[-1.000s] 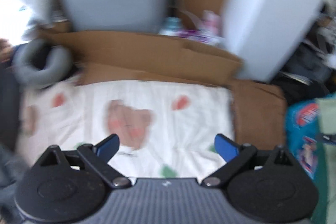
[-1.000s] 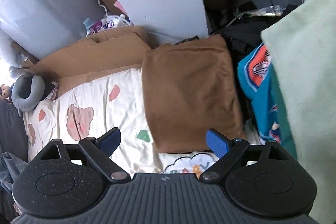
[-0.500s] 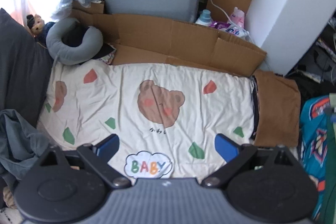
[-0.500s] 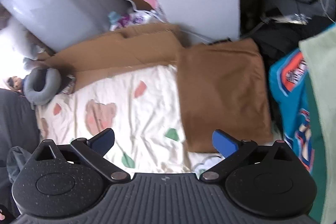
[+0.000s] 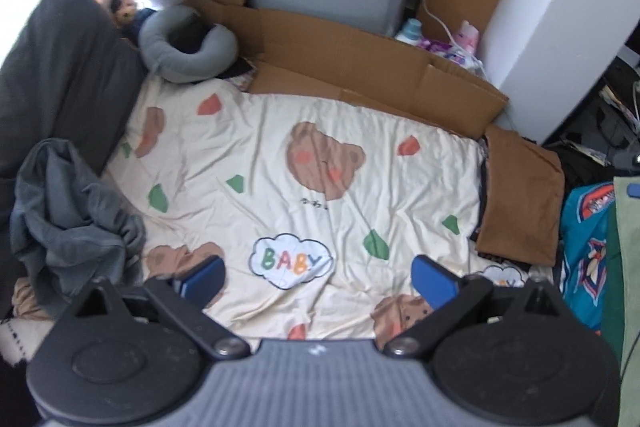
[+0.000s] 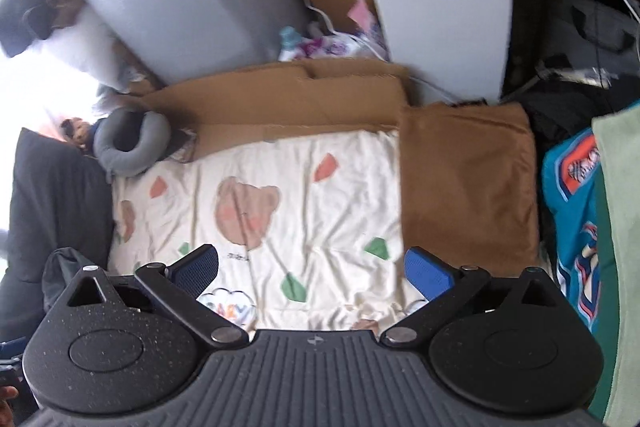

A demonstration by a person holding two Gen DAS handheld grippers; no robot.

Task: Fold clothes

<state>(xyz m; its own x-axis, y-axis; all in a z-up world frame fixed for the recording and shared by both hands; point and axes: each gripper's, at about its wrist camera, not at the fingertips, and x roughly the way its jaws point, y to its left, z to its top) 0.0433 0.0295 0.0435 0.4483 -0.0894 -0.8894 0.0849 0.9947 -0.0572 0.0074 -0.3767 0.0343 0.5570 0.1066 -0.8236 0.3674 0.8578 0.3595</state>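
Cream bear-print bedsheet [image 5: 280,155] lies bare; your left gripper [image 5: 318,277] and right gripper [image 6: 312,267] hang wide, empty. Crumpled grey garment [image 5: 68,203] at the left edge risks a bunched, layered grab.

Both claws now sit higher and farther back over the bed vs. a sec ago. Left claw [image 5: 316,277] view takes in more of the bear-print sheet [image 5: 280,163], w/ the grey crumpled garment [image 5: 68,211] now in sight at left. Right claw [image 6: 312,269] jaws stand a bit wider, nothing between them; folded brown cloth [image 6: 468,179] looks farther off.
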